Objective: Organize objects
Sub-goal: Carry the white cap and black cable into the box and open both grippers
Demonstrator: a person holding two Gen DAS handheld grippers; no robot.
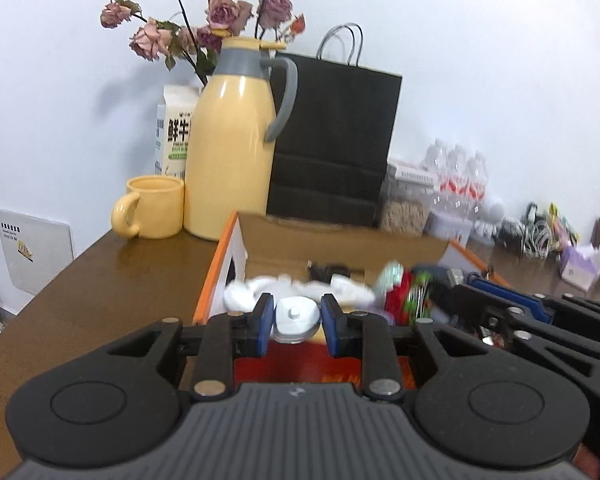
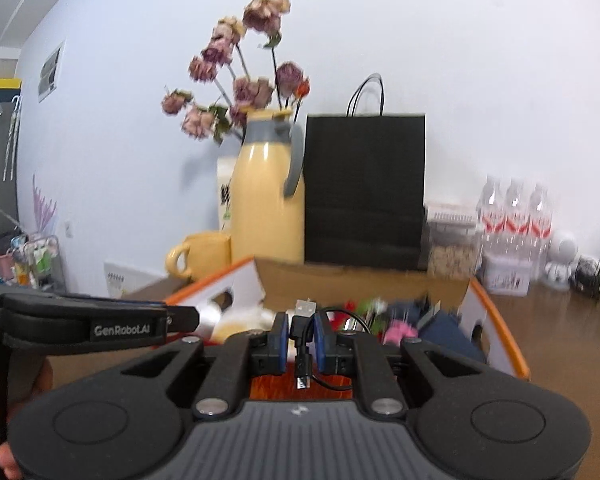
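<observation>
An open cardboard box with orange-edged flaps (image 1: 340, 246) (image 2: 352, 284) stands on the brown table and holds white cloth (image 1: 300, 292), red and green items and other small things. My left gripper (image 1: 295, 322) is shut on a small white plastic bottle (image 1: 294, 318) just above the box's near edge. My right gripper (image 2: 301, 338) is shut on a black USB cable (image 2: 302, 340), its metal plug (image 2: 306, 307) pointing up, above the box's near side. The right gripper also shows in the left wrist view (image 1: 500, 304), to the right over the box.
Behind the box stand a yellow mug (image 1: 150, 212), a yellow thermos jug (image 1: 232, 140), a milk carton (image 1: 174, 128), dried roses (image 1: 204, 20) and a black paper bag (image 1: 332, 140). Water bottles (image 1: 460, 176) and cables (image 1: 536, 228) clutter the far right. The table edge (image 1: 40, 292) runs along the left.
</observation>
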